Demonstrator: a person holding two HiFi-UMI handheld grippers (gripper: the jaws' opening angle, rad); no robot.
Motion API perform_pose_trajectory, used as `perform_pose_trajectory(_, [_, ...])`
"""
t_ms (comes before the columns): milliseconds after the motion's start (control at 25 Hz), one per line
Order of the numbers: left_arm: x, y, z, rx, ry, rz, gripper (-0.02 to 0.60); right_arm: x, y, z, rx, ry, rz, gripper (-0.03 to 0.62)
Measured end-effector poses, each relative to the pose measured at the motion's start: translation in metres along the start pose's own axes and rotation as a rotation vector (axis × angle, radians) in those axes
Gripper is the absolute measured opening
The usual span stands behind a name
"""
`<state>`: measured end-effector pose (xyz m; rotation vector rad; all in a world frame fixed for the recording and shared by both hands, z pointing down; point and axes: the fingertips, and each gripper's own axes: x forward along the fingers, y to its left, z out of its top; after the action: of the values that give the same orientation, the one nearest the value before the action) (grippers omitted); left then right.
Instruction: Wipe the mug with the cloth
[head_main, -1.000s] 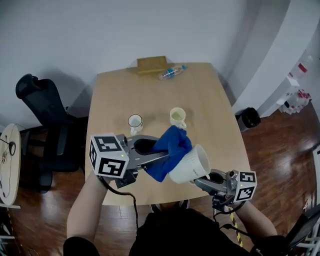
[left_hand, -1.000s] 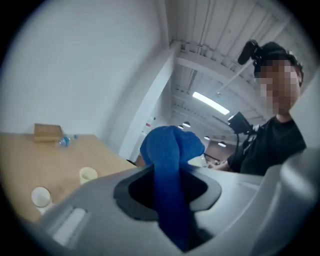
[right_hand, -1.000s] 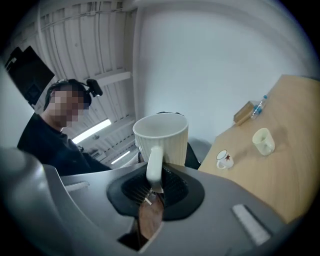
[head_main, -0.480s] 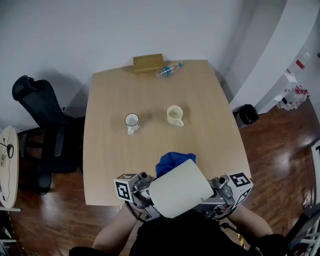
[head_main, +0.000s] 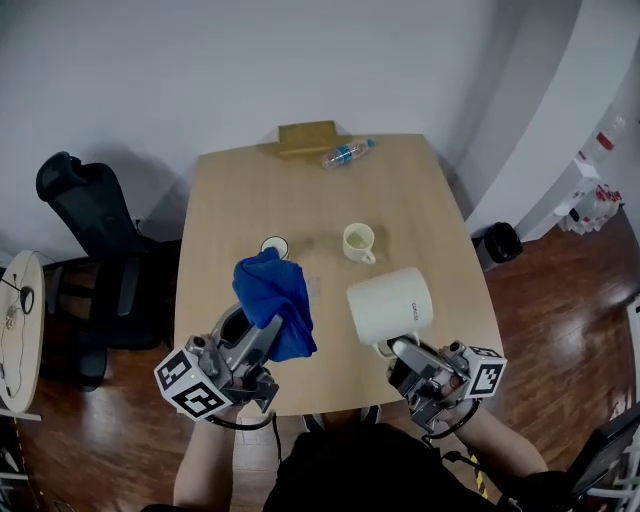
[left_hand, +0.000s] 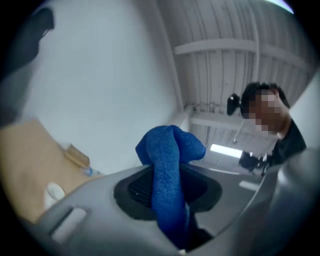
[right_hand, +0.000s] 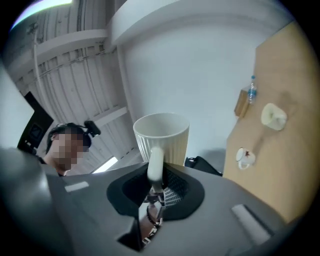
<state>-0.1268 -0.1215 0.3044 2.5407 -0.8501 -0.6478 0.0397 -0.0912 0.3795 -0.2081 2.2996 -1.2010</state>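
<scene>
A large white ribbed mug (head_main: 390, 304) is held up above the table's near right part; my right gripper (head_main: 400, 352) is shut on its handle (right_hand: 155, 164). The mug (right_hand: 161, 136) rises past the jaws in the right gripper view, mouth away from the camera. My left gripper (head_main: 262, 338) is shut on a blue cloth (head_main: 275, 300), which bunches above the jaws and hangs a little. In the left gripper view the cloth (left_hand: 169, 170) sticks up between the jaws. Cloth and mug are apart, with a gap between them.
On the wooden table (head_main: 230, 200) stand a small white mug (head_main: 274, 246) and a cream mug (head_main: 359, 241). A plastic bottle (head_main: 346, 153) and a wooden block (head_main: 307, 137) lie at the far edge. A black office chair (head_main: 90, 230) stands left; a dark bin (head_main: 499, 240) sits right.
The cloth was against the mug close to the body. Now the left gripper has swung left and up with the cloth, and the right gripper has carried the mug right; they are separated.
</scene>
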Motion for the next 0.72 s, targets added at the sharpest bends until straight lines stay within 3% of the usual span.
perform_pose_trajectory(120, [0.019, -0.030, -0.004, 0.464, 0.114, 0.112, 0.114, 0.003, -0.029, 0.006, 0.086, -0.062, -0.080, 0.040])
perform_pose_trajectory(200, [0.032, -0.054, -0.035, 0.763, 0.222, 0.113, 0.114, 0.009, -0.040, 0.006, 0.143, -0.089, -0.089, 0.040])
perform_pose_trajectory(280, [0.045, -0.073, -0.073, 1.084, 0.315, 0.062, 0.112, 0.014, -0.046, 0.007, 0.189, -0.111, -0.076, 0.040])
perform_pose_trajectory(400, [0.057, -0.090, -0.120, 1.575, 0.343, -0.037, 0.112, 0.021, -0.040, 0.006, 0.238, -0.133, -0.024, 0.040])
perform_pose_trajectory(480, [0.056, -0.093, -0.141, 1.812, 0.350, -0.089, 0.112, 0.024, -0.031, 0.005, 0.237, -0.127, 0.005, 0.040])
perform_pose_trajectory(520, [0.055, -0.094, -0.144, 1.849, 0.346, -0.101, 0.112, 0.025, -0.027, 0.004, 0.227, -0.117, 0.015, 0.040])
perform_pose_trajectory(600, [0.055, -0.095, -0.136, 1.786, 0.332, -0.086, 0.112, 0.024, -0.021, 0.002, 0.177, -0.088, 0.018, 0.040])
perform_pose_trajectory(640, [0.057, -0.095, -0.127, 1.700, 0.326, -0.072, 0.112, 0.022, -0.018, 0.003, 0.129, -0.071, 0.010, 0.040])
perform_pose_trajectory(720, [0.063, -0.099, -0.107, 1.414, 0.330, -0.076, 0.114, 0.016, -0.016, 0.005, 0.024, -0.040, -0.008, 0.041])
